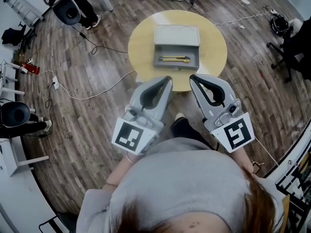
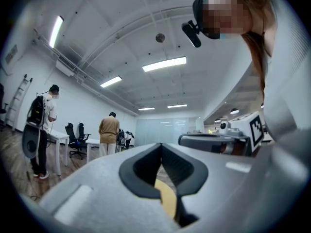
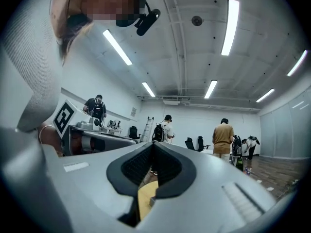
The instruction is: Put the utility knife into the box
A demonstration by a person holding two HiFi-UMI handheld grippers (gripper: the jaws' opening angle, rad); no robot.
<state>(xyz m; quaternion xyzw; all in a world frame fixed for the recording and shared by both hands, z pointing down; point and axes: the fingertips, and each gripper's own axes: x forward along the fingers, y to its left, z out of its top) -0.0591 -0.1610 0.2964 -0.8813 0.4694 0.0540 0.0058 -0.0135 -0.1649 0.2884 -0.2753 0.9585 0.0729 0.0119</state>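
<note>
Head view: a round yellow worktop (image 1: 143,42) stands in the upper middle of the frame on a wood-plank floor (image 1: 97,130). On it rests a grey box (image 1: 194,57) with its lid (image 1: 176,35) raised toward the top of the frame. The utility knife (image 1: 175,58), yellow with a dark stripe, lies lengthwise inside the open tray, clear of both grippers.

Below the worktop, in the middle of the frame, the left gripper (image 1: 166,81) and the right gripper (image 1: 193,79) are held side by side. Their tips point toward the near edge of the worktop but stop short of the box. The person's head and grey-sleeved shoulders fill the bottom of the frame.

Left gripper view: the jaws of the left gripper (image 2: 162,149) are closed, tips meeting, with nothing held. The yellow patch seen through the loop of the dark pads is the worktop beyond.

Right gripper view: the jaws of the right gripper (image 3: 153,147) are likewise closed and empty. The same yellow surface and a grey corner of the box show through the gap.

Progress, as judged from these views: the knife already sits in the box and neither gripper carries anything, so the placing named in the task appears complete. The lid is up, and closing it is not part of the stated task. Nothing further seems to remain.
</note>
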